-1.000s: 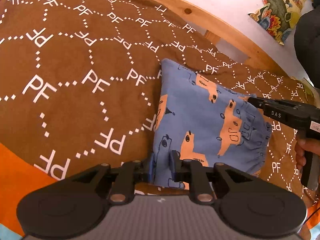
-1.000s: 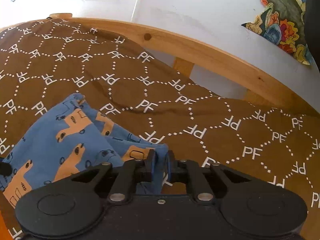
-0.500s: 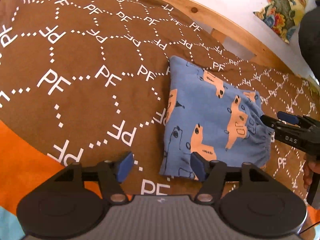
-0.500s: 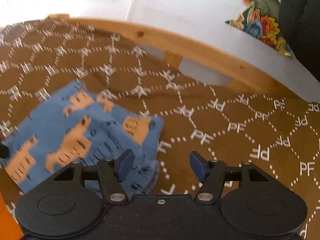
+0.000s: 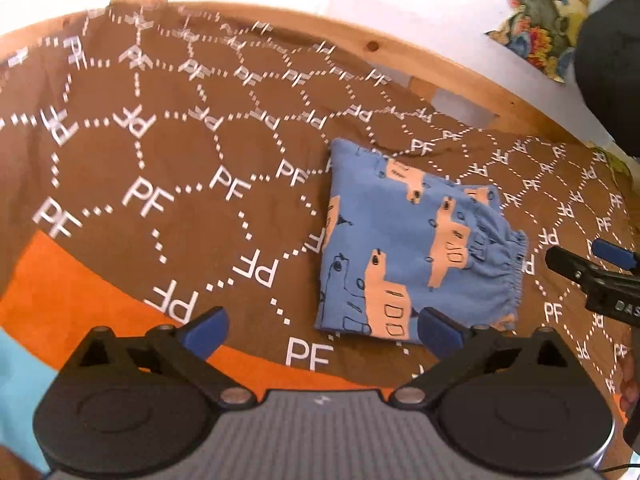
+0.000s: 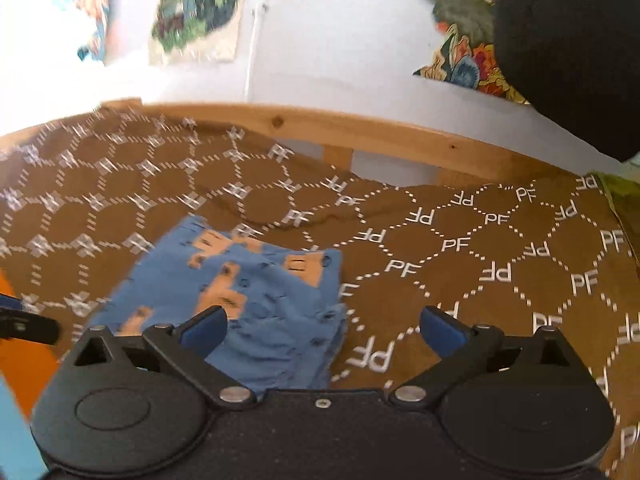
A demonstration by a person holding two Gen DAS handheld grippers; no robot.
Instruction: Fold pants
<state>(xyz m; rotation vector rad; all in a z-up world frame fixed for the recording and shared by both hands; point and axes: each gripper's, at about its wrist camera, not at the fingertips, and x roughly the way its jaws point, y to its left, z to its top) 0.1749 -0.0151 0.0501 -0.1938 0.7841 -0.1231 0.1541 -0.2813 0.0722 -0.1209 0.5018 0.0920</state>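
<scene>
The blue cotton pants with orange vehicle prints (image 5: 416, 252) lie folded into a compact, roughly square packet on the brown bedspread patterned with white "PF" letters and dotted hexagons (image 5: 168, 168), right of centre in the left wrist view and at lower left of centre in the right wrist view. The gathered elastic waistband forms the packet's right edge in the left wrist view.

A second ago both grippers were pinched on the near edge of the cloth; half a second ago they had let go. Now the left gripper (image 5: 320, 330) stands with its blue-tipped fingers spread wide and pulled back, the packet's near edge lying just beyond the gap and nothing held. The right gripper (image 6: 320, 330) is likewise spread wide and empty, with its left finger over the packet's near corner; whether it touches is not clear. In the left wrist view it shows at the right edge of the frame, apart from the waistband.

The packet has kept its shape after the release, with no layer springing open, so the folding looks finished or very nearly so. The wooden bed rail (image 5: 400, 54) runs along the top of the frame, beyond the bedspread.
</scene>
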